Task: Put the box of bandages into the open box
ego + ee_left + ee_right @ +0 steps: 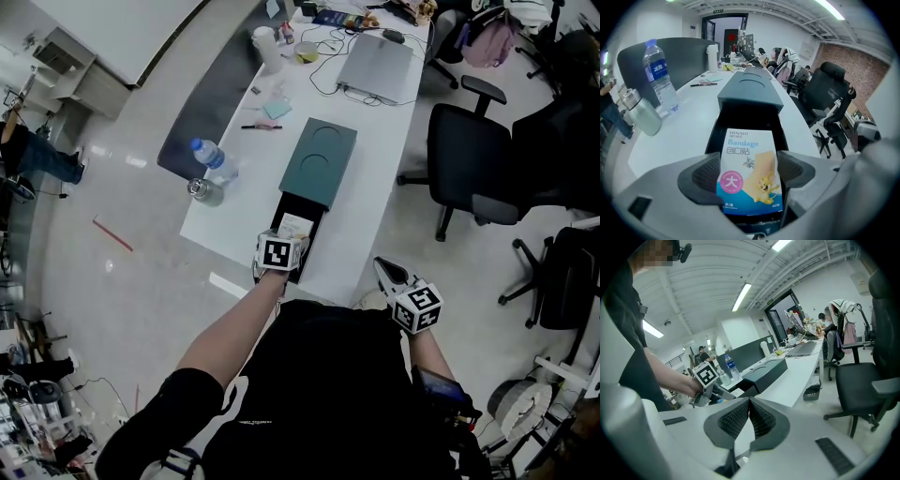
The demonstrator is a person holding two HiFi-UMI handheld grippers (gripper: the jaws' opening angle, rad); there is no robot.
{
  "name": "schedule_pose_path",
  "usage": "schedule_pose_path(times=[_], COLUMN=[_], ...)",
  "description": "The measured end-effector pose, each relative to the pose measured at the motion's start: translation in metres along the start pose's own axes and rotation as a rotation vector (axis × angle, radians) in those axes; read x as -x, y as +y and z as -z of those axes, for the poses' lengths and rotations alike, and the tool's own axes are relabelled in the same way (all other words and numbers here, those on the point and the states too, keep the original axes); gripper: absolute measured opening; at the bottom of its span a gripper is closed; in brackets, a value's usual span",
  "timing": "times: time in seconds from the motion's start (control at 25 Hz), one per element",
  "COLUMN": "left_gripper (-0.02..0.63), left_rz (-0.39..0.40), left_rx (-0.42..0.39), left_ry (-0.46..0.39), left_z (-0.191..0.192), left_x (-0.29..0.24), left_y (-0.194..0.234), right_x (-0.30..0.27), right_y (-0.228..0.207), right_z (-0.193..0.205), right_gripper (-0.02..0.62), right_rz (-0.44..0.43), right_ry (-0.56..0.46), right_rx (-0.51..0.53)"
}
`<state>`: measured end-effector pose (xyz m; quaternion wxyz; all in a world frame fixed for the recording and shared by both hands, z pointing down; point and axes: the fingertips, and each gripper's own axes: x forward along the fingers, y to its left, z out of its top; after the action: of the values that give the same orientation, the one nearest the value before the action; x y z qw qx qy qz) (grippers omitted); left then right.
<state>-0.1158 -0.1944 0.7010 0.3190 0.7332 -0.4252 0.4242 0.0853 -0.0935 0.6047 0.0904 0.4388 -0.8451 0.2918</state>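
Note:
The box of bandages (pixel 749 171) is white and blue with a cartoon print. It sits between the jaws of my left gripper (pixel 749 177), which is shut on its two sides. I hold it just over the near end of the open black box (pixel 746 115), whose dark green lid (pixel 319 159) is slid back. In the head view the box of bandages (pixel 296 225) shows inside the open box's (pixel 317 217) outline, in front of my left gripper (pixel 287 242). My right gripper (pixel 384 272) hangs off the table's right side, shut and empty (pixel 749 420).
A water bottle (pixel 214 161) and a metal flask (pixel 204 191) stand left of the open box. Farther back lie a pen (pixel 253 127), a white jug (pixel 267 47) and a laptop (pixel 375 66). Office chairs (pixel 473 159) stand on the right.

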Motion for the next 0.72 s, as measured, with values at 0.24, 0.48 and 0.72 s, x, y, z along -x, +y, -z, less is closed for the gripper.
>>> schedule_pose_path(times=[0.24,0.48,0.72], left_gripper=[0.380,0.382,0.382], left_rz=[-0.017,-0.003,0.034], left_rx=[-0.001,-0.008,0.000], left_ry=[0.034,-0.005,-0.059], left_z=[0.008,0.006,0.004], left_x=[-0.004,-0.005,0.003], left_y=[0.001,0.001,-0.003], right_x=[0.004,0.004,0.003], right_y=[-0.001,0.003,0.012], right_z=[0.002,0.007,0.009], right_gripper=[0.026,0.026,0.026], right_rz=[0.007,0.010,0.003], right_ry=[0.000,0.005,0.009], right_rx=[-0.008,-0.007,0.002])
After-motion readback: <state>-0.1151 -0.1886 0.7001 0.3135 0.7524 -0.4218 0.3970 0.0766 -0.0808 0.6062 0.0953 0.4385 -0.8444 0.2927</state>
